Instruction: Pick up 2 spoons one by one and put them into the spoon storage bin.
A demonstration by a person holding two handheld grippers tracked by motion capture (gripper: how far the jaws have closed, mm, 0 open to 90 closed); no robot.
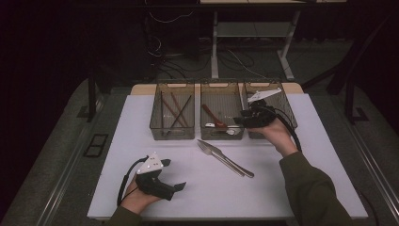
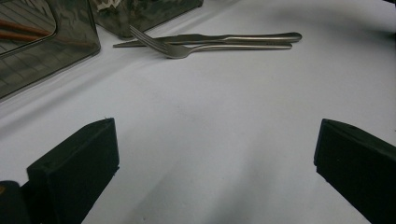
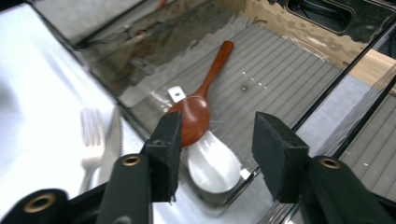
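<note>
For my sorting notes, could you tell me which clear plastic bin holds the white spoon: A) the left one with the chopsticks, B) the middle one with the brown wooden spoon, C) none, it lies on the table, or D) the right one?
B: the white spoon lies beside the brown wooden spoon in the middle clear plastic bin.

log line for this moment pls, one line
right hand-held gripper: open over middle bin, nothing held | white spoon in bin by wooden spoon | left hand-held gripper: open, idle
</note>
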